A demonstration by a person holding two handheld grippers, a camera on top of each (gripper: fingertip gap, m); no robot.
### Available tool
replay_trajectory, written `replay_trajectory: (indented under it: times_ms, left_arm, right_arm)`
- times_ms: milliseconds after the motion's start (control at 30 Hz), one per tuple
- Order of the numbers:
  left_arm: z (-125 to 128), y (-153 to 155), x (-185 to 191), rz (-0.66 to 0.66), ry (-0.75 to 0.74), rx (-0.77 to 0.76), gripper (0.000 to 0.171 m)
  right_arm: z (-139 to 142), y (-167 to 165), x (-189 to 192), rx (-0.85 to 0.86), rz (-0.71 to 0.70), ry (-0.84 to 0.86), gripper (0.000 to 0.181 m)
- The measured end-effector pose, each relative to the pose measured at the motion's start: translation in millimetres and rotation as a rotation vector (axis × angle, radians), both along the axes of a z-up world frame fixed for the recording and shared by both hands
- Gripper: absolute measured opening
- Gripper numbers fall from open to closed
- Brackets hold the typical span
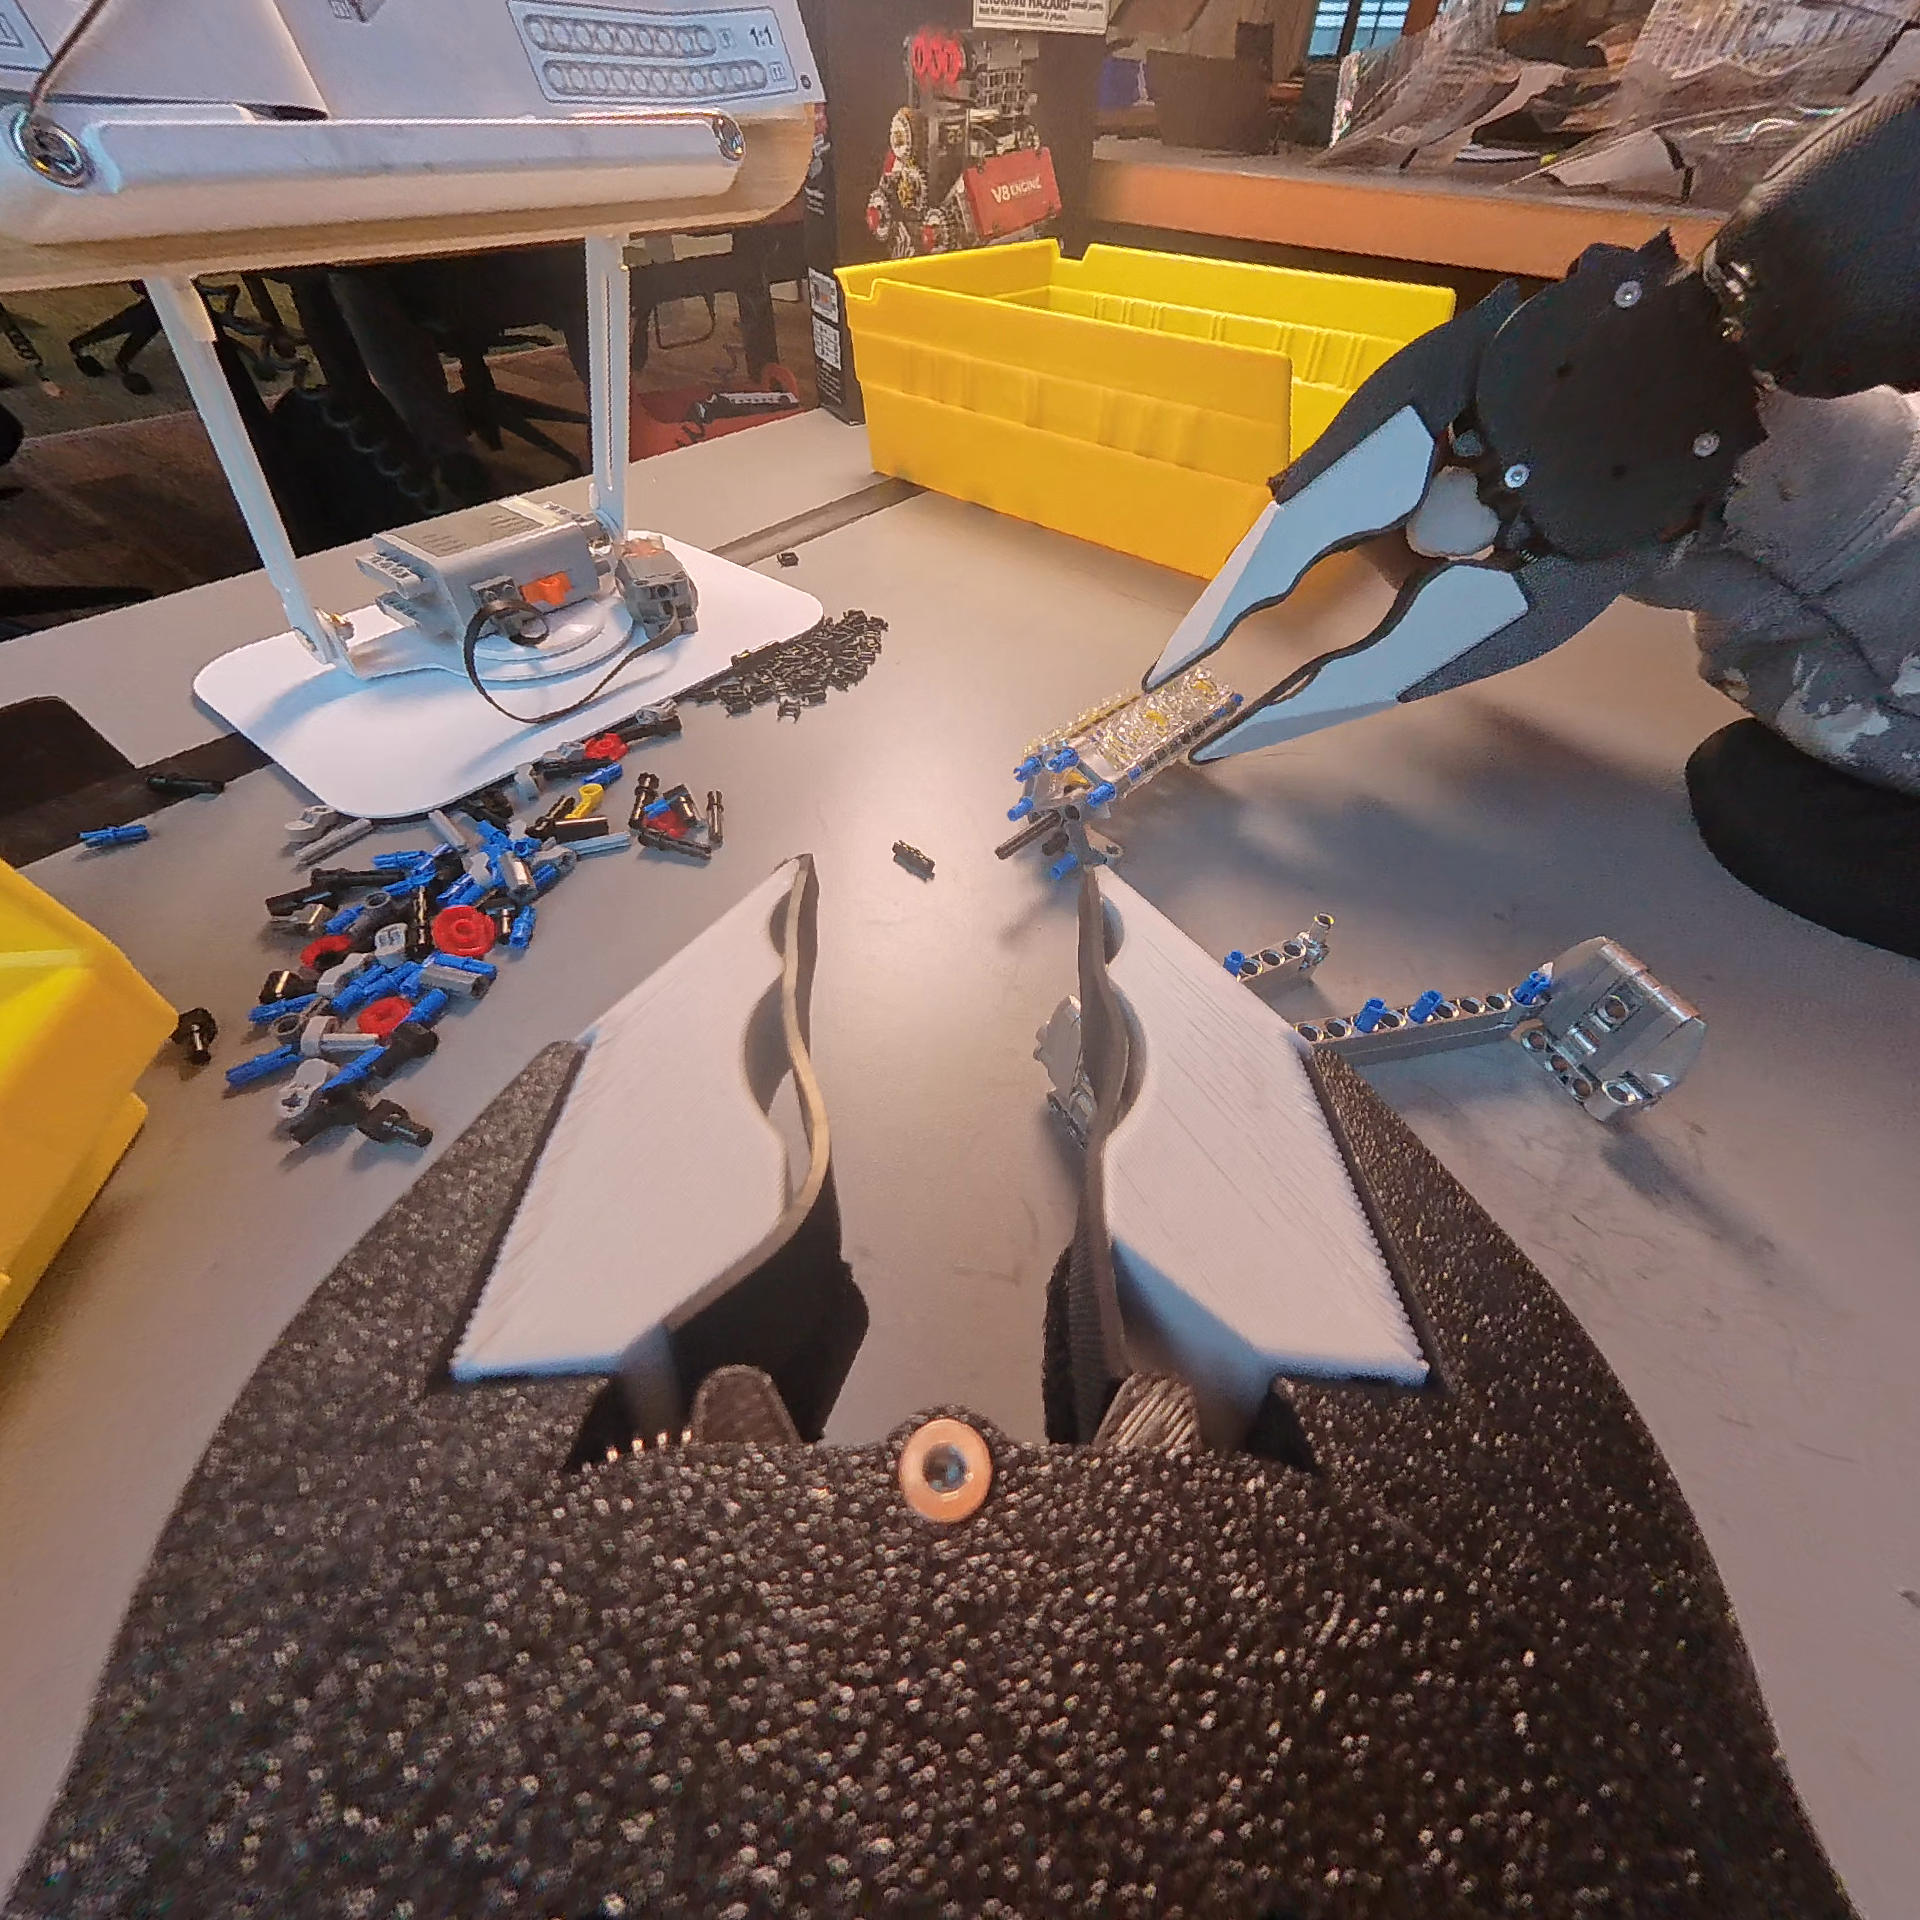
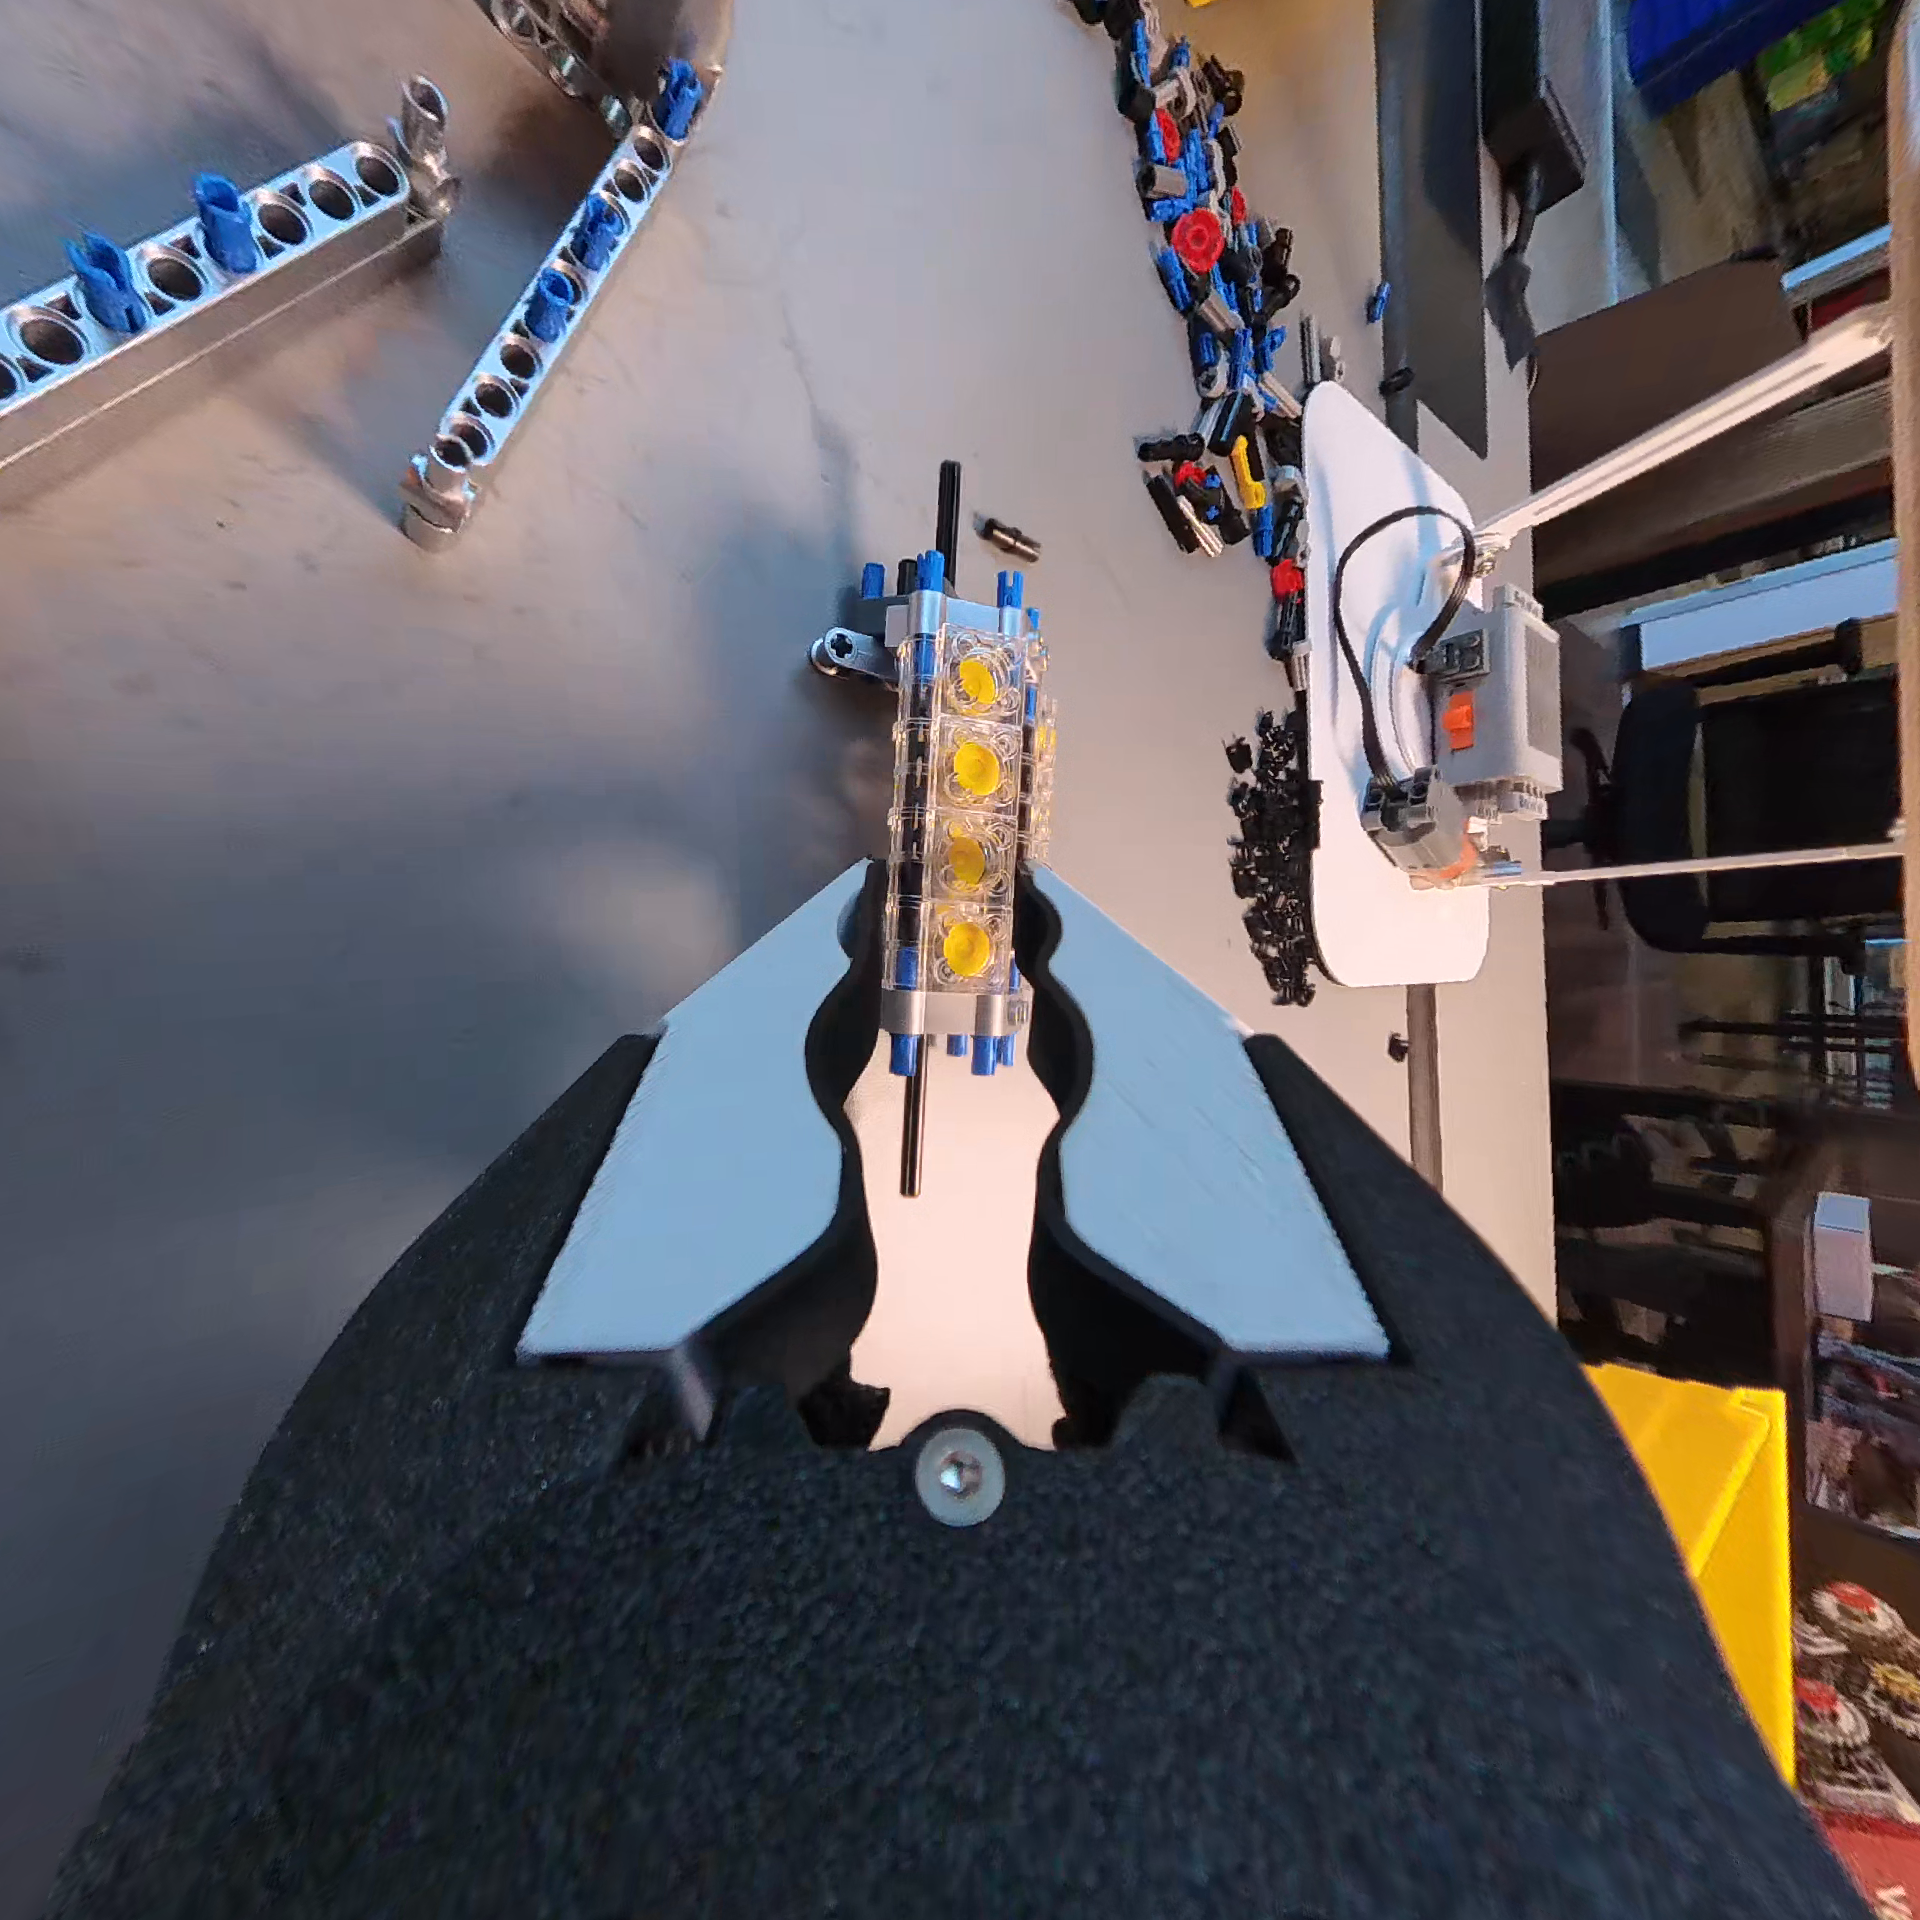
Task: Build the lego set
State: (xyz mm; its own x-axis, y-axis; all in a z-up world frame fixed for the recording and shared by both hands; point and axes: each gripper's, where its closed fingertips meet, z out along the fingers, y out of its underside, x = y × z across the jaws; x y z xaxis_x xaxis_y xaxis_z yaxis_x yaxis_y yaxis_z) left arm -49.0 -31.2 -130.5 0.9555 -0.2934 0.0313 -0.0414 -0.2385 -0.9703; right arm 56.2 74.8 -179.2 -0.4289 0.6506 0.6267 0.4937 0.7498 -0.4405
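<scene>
My right gripper (image 2: 954, 871) is shut on a clear brick assembly (image 2: 961, 790) with yellow round pieces inside, blue pins and a black axle. It holds it low over the grey table (image 2: 312, 935). The left wrist view shows that gripper (image 1: 1184, 717) and the assembly (image 1: 1132, 738) coming in from the right. My left gripper (image 1: 948, 873) is open and empty just above the table. Its right fingertip (image 1: 1091, 883) is close to the assembly's near end. A single black pin (image 1: 912, 857) lies just ahead of the gap between the fingers.
Grey beams with blue pins (image 1: 1455, 1023) lie right of my left gripper. A pile of blue, black and red small parts (image 1: 416, 935) lies to the left. A white stand base (image 1: 727, 623) carries a grey battery box (image 1: 520, 571). Yellow bins (image 1: 1091, 405) stand behind, another (image 1: 62, 1060) at left. One gripper's finger ends stand about 15 cm off the other's.
</scene>
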Motion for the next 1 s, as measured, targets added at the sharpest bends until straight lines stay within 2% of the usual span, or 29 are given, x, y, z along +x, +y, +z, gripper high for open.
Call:
replay_trajectory:
  times_ms: [33, 133, 167, 300, 433, 600, 833, 1000]
  left_arm:
    - [0.7, -0.1, -0.3, 0.001, -0.002, 0.002, 0.048]
    - [1.5, -0.4, -0.8, 0.001, -0.004, 0.004, 0.048]
    - [1.7, -0.4, -0.7, 0.001, -0.004, 0.004, 0.048]
    - [1.8, -0.5, 0.2, -0.001, 0.001, 0.005, 0.048]
    - [0.5, 0.0, 1.1, -0.004, 0.002, 0.000, 0.048]
    - [-1.8, 0.5, 2.4, -0.009, 0.005, -0.009, 0.048]
    - [-1.3, 0.1, 2.5, -0.012, -0.003, -0.010, 0.048]
    - [-1.8, -0.1, 3.8, -0.018, 0.000, -0.012, 0.048]
  right_arm:
    - [-0.6, -1.7, 0.3, -0.004, -0.001, -0.008, 0.024]
    - [-7.4, -14.8, 6.3, -0.115, -0.010, -0.078, 0.052]
    - [-6.7, -19.6, 8.4, -0.163, -0.009, -0.091, 0.054]
    - [5.2, -38.3, 15.3, -0.362, 0.032, -0.084, 0.041]
    - [20.9, -35.2, 13.9, -0.495, 0.010, -0.005, 0.039]
    - [-8.0, -18.8, 17.1, -0.473, -0.087, -0.100, 0.038]
    - [-12.2, -20.2, 15.2, -0.274, -0.019, -0.099, 0.030]
    - [-11.5, -32.4, 19.5, -0.366, -0.006, -0.138, 0.044]
